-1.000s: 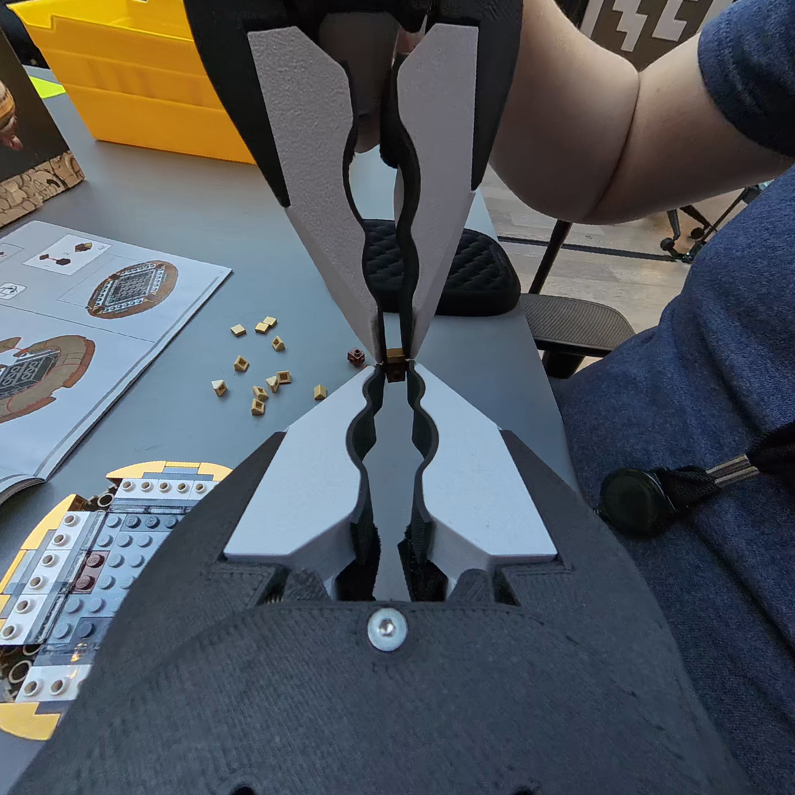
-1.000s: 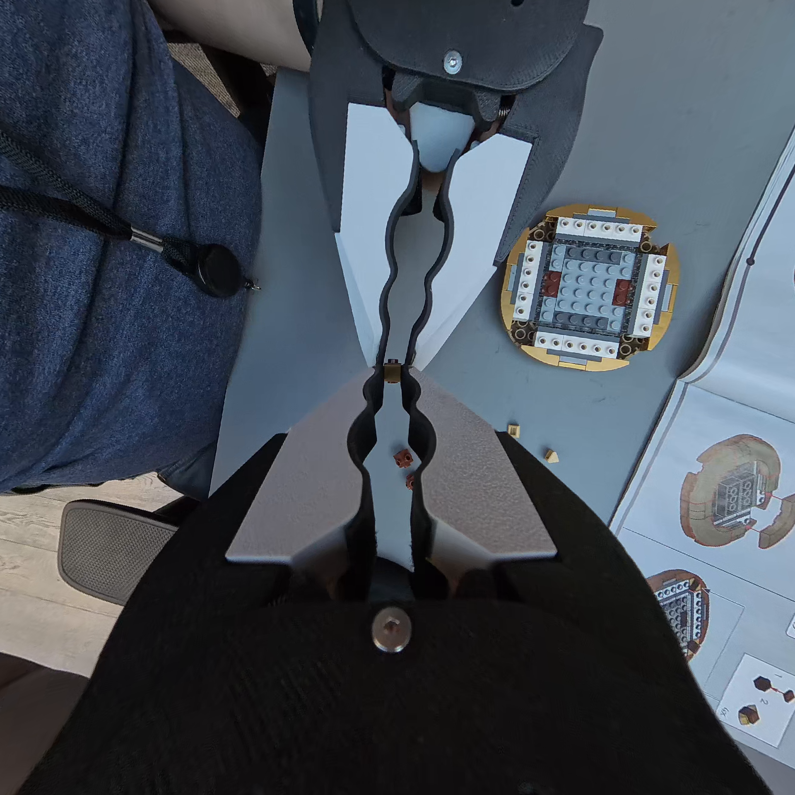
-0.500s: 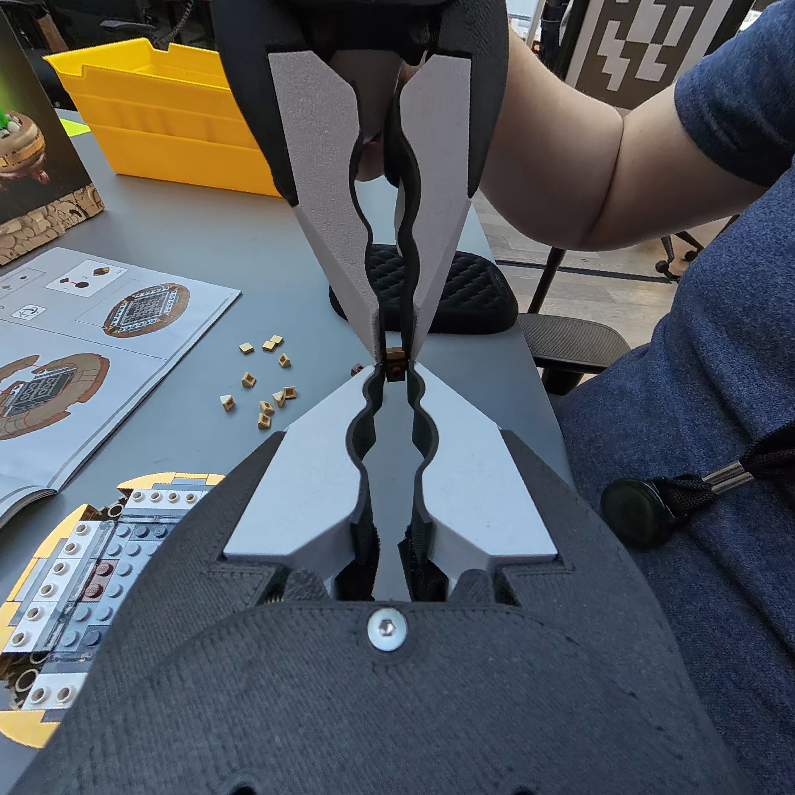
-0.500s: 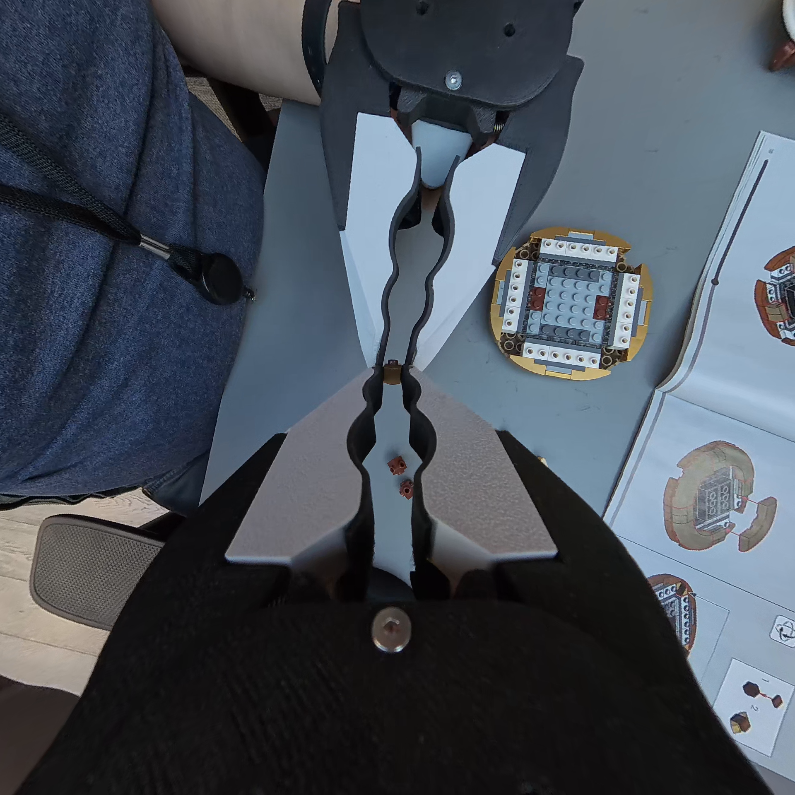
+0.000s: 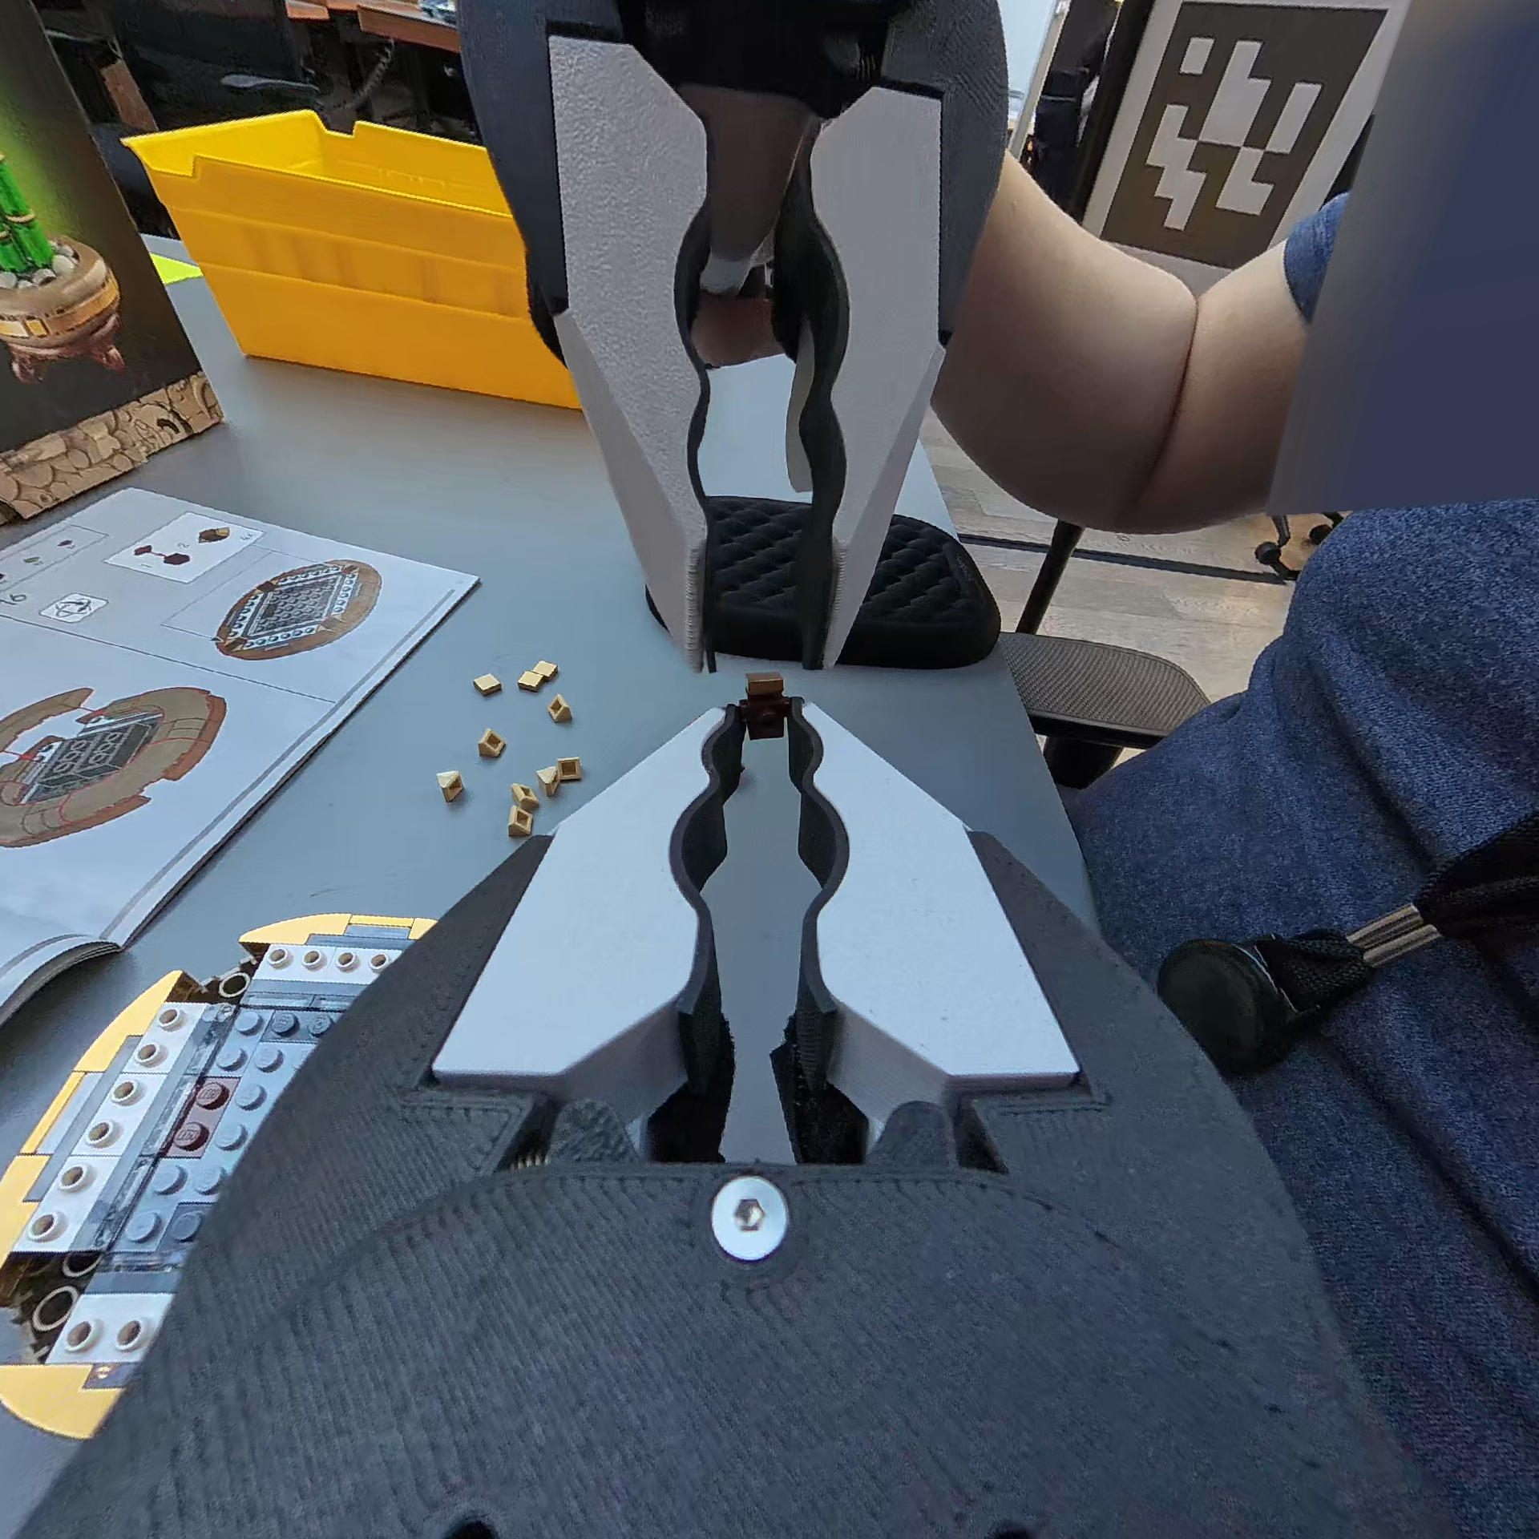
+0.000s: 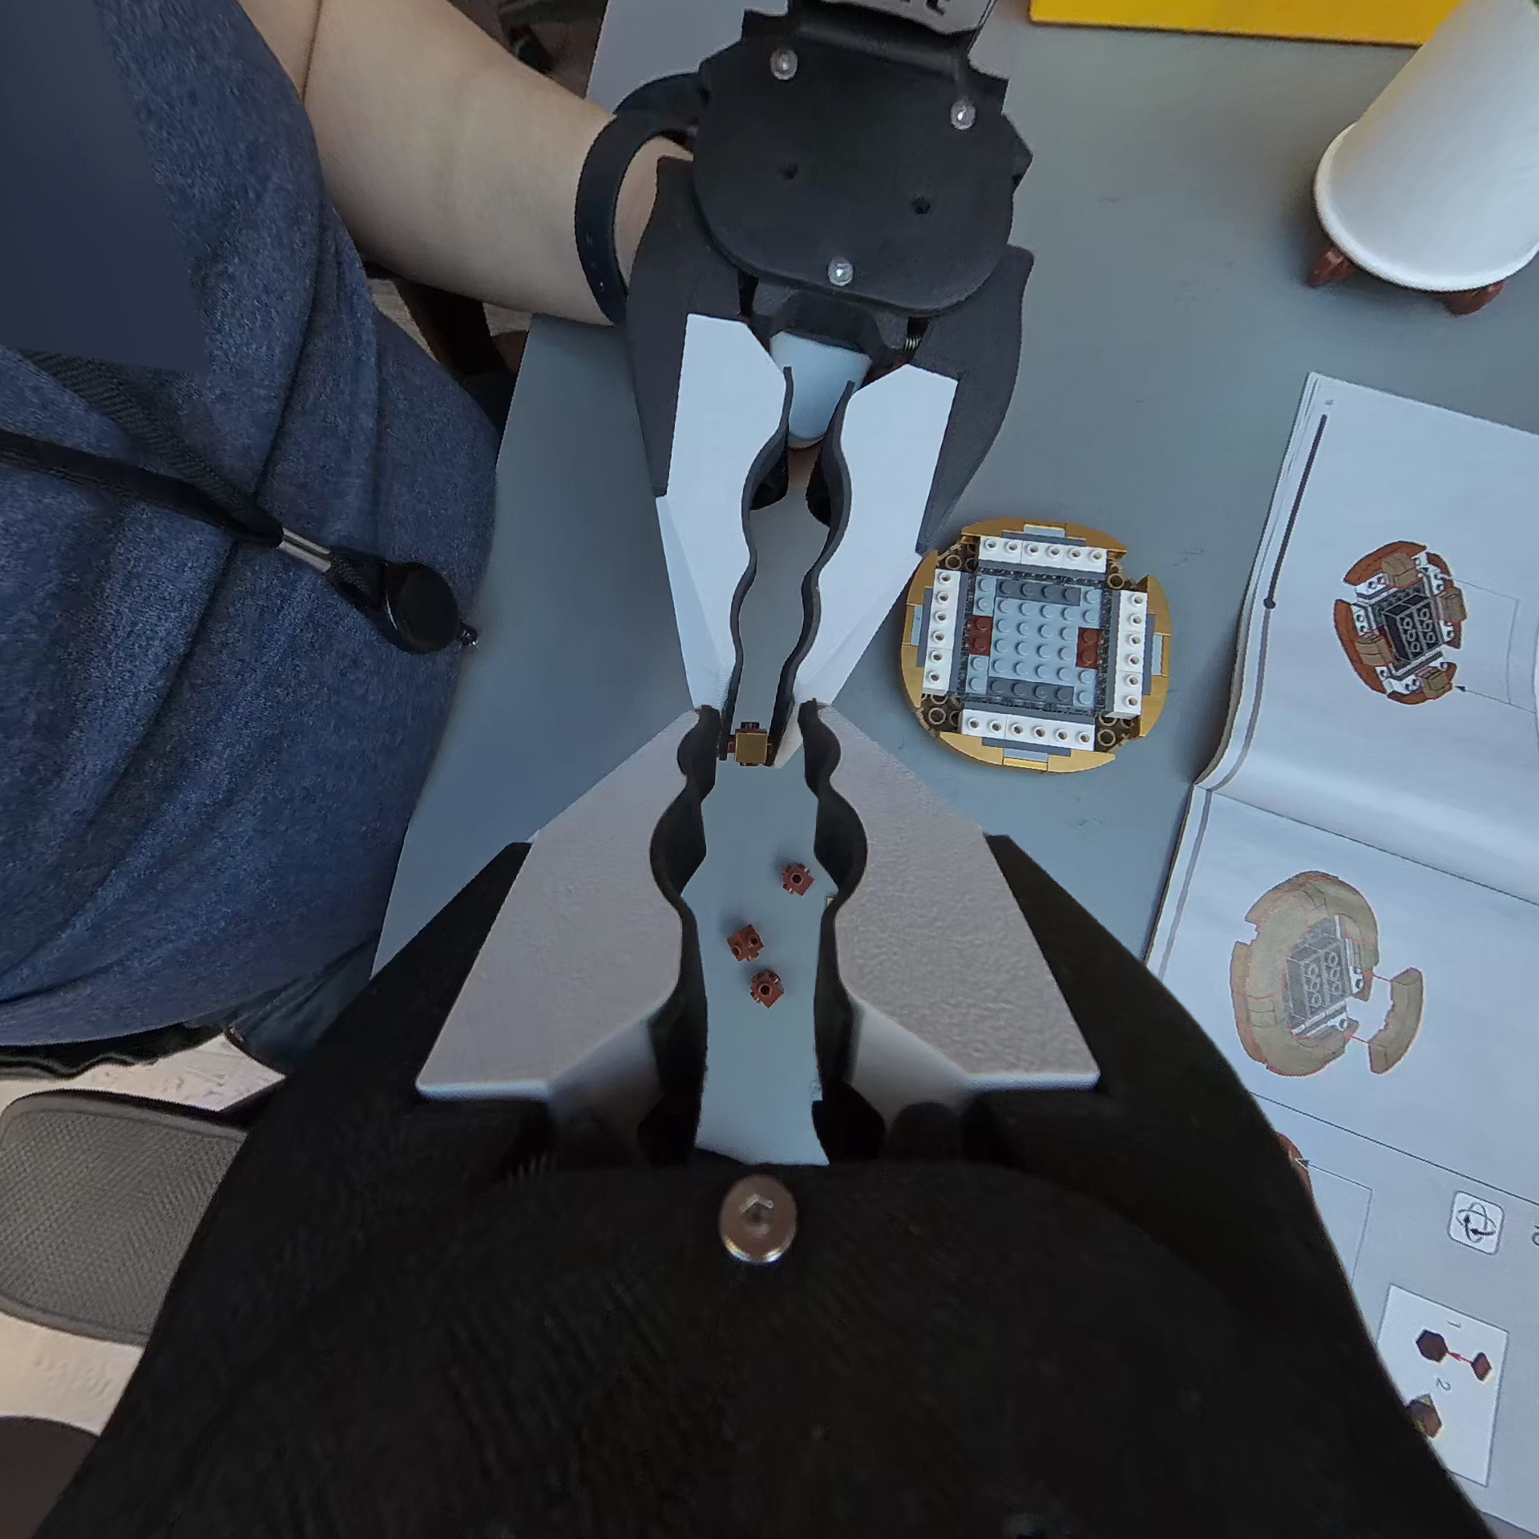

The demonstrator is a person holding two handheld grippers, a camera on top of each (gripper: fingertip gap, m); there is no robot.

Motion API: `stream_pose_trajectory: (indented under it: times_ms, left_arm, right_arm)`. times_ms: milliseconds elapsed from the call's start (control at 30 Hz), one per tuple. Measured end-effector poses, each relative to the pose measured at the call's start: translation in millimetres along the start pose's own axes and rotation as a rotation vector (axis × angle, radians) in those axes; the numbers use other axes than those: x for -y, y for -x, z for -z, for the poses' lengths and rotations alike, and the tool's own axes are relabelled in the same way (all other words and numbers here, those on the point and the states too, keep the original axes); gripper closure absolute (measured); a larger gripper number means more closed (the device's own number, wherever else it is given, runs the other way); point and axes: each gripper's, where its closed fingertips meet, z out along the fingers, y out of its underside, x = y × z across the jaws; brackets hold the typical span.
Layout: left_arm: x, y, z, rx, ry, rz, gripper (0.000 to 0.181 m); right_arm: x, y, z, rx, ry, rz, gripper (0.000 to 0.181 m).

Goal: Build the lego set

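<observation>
Left wrist view shows your left tool (image 5: 762, 718) pinching a small reddish-brown studded lego cube (image 5: 764, 721) at its very tips, with a tiny gold tile (image 5: 764, 684) sitting on the cube's far face. Your right tool (image 5: 759, 662) points back at it from the opposite side, fingers spread with a clear gap between them, their tips just short of the gold tile and not touching it.

Right wrist view gives the same meeting from the other end: your right tool (image 6: 754, 718) stands parted, and the left tool's (image 6: 754, 737) narrow tips reach just into that gap, holding the cube with its gold face toward you.

On the grey table (image 6: 1166, 350), 3 more reddish-brown studded cubes (image 6: 754, 945) lie loose below the right tool (seen between its fingers). The round gold-rimmed lego base with white, grey and dark red bricks (image 6: 1035, 645) rests flat to the right of the tools, near the open instruction booklet (image 6: 1366, 833). A white paper cup (image 6: 1432, 166) stands upside down at the upper right.

From the left wrist view, a scatter of small gold tiles (image 5: 520, 749) lies between the booklet and the tools, with a yellow plastic bin (image 5: 350, 266) and a black quilted pad (image 5: 833, 583) farther back.
</observation>
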Motion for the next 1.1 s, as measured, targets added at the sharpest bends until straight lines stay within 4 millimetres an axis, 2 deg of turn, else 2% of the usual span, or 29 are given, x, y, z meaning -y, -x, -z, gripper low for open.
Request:
stream_pose_trajectory:
  times_ms: [100,167,233,300,367,467,533,700,767,1100]
  left_arm:
    - [5,1,4,-0.008,-0.034,0.028,0.172]
    - [9,2,7,-0.018,-0.065,0.063,0.172]
    - [17,3,12,-0.045,-0.112,0.121,0.171]
    - [28,2,18,-0.091,-0.172,0.196,0.172]
    - [40,3,24,-0.131,-0.226,0.275,0.172]
    - [55,5,31,-0.17,-0.265,0.358,0.172]
    - [61,5,31,-0.187,-0.264,0.393,0.172]
    - [68,1,29,-0.226,-0.252,0.463,0.172]
    - [70,-2,30,-0.242,-0.267,0.473,0.172]
    - [67,-7,28,-0.272,-0.257,0.503,0.172]
  right_arm:
    - [0,-4,6,-0.049,-0.025,-0.001,0.151]
    - [3,-5,11,-0.102,-0.074,0.024,0.135]
    - [12,-13,20,-0.244,-0.151,0.095,0.121]
    - [18,-18,29,-0.431,-0.169,0.251,0.123]
    - [23,-14,30,-0.57,-0.159,0.406,0.123]
    - [28,-15,31,-0.746,-0.111,0.531,0.124]
    - [36,-17,37,-0.857,-0.117,0.594,0.132]
    - [46,-14,36,-0.855,-0.172,0.598,0.141]
    - [48,-12,38,-0.847,-0.19,0.599,0.151]
    - [47,-9,37,-0.802,-0.219,0.572,0.159]
